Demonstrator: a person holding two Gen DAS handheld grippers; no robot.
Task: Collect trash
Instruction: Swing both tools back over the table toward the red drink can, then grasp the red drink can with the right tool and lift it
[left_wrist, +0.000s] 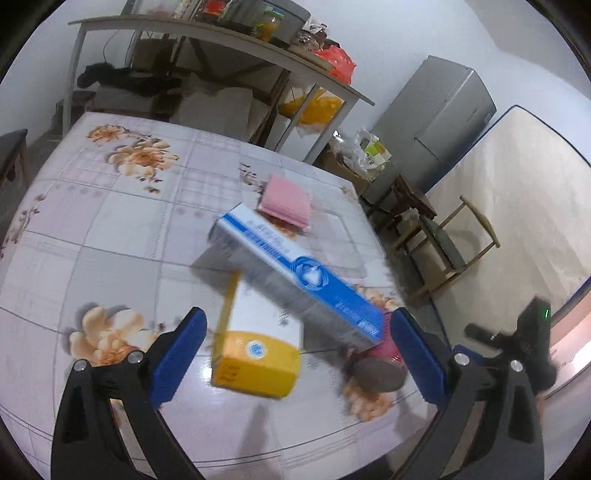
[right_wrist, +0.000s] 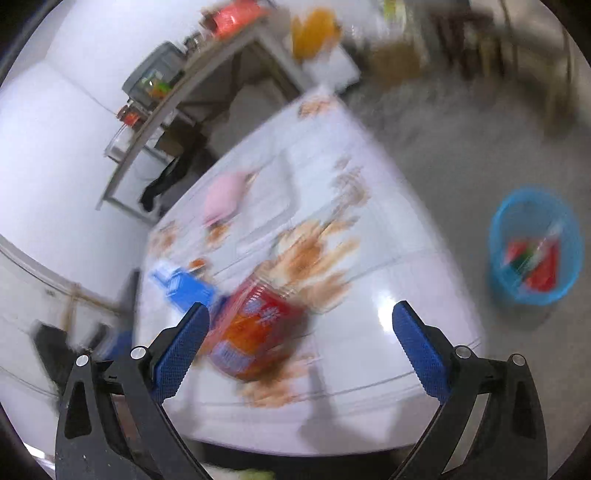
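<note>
Trash boxes (left_wrist: 295, 273) lie on table; left claw (left_wrist: 299, 354), right claw (right_wrist: 301, 347) angled down, spread wide, empty

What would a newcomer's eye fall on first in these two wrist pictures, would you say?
Probably the long blue-and-white box lying slantwise across the yellow box on the flowered table, right ahead of the open left gripper. Next, the red can on its side near the open right gripper, and the blue bin on the floor beside the table, with red wrappers already in it.
</note>
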